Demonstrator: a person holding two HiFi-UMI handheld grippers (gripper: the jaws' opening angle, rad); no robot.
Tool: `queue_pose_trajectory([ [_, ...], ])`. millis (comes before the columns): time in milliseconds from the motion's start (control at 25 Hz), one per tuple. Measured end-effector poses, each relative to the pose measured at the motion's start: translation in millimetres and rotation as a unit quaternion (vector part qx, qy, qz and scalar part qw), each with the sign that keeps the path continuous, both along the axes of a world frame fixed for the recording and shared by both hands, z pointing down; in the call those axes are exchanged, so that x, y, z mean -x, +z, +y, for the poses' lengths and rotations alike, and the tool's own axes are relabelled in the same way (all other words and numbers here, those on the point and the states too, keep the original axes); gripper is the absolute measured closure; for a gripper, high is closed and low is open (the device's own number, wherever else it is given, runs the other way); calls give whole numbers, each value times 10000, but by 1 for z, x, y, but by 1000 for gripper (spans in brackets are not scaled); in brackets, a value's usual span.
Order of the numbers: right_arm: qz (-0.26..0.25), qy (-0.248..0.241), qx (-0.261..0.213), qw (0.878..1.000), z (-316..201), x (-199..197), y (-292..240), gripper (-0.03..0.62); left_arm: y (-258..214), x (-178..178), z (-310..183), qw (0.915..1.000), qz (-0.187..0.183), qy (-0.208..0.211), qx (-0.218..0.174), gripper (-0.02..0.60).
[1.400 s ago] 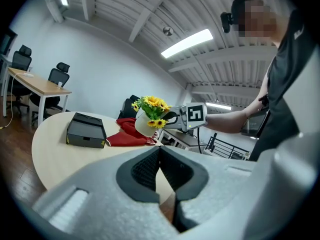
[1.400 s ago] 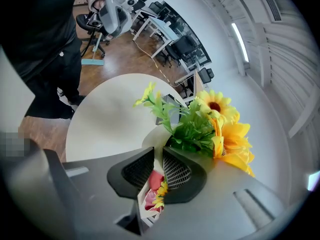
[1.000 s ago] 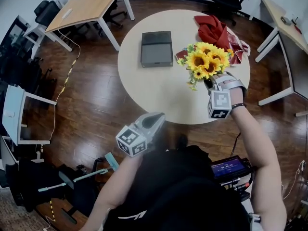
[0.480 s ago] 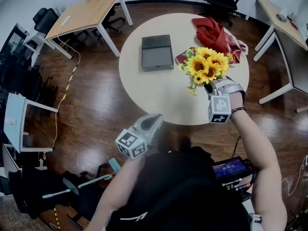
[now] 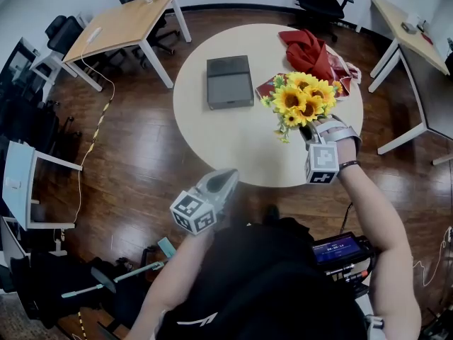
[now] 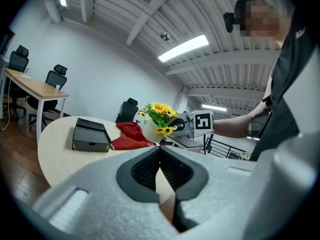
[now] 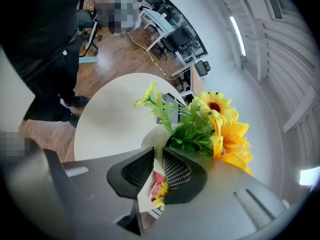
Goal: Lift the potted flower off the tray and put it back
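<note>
The right gripper's (image 7: 157,164) jaws pinched the rim of the potted flower (image 5: 303,96), right of centre above the bench (image 5: 226,140). It looked light, top-heavy and best held by the rim. The left gripper's (image 6: 160,171) jaws were pressed together.

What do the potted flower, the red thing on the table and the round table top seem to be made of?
The potted flower: probably artificial, fabric or plastic; petals evenly bright and stiff. The red cloth: soft matte fabric, lying in folds. The round table: smooth pale top, laminate or painted wood; no grain shows, so uncertain.
</note>
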State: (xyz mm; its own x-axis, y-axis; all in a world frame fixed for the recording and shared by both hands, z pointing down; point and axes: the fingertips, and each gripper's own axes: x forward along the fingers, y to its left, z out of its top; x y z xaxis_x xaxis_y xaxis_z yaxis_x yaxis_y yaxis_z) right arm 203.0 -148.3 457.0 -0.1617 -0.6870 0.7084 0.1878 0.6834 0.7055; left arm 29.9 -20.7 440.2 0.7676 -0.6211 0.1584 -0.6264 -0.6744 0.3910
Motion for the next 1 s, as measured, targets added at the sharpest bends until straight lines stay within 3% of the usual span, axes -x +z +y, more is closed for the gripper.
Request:
queue_pose_trajectory([
  [640,-1,-98,-133,9999,-4,-3,-4,536,22,-5,9,9998,141,-68,117,577],
  [1000,25,-204,-226,9995,-11,16,-4,536,26,15,15,9996,108,-226,114,577],
])
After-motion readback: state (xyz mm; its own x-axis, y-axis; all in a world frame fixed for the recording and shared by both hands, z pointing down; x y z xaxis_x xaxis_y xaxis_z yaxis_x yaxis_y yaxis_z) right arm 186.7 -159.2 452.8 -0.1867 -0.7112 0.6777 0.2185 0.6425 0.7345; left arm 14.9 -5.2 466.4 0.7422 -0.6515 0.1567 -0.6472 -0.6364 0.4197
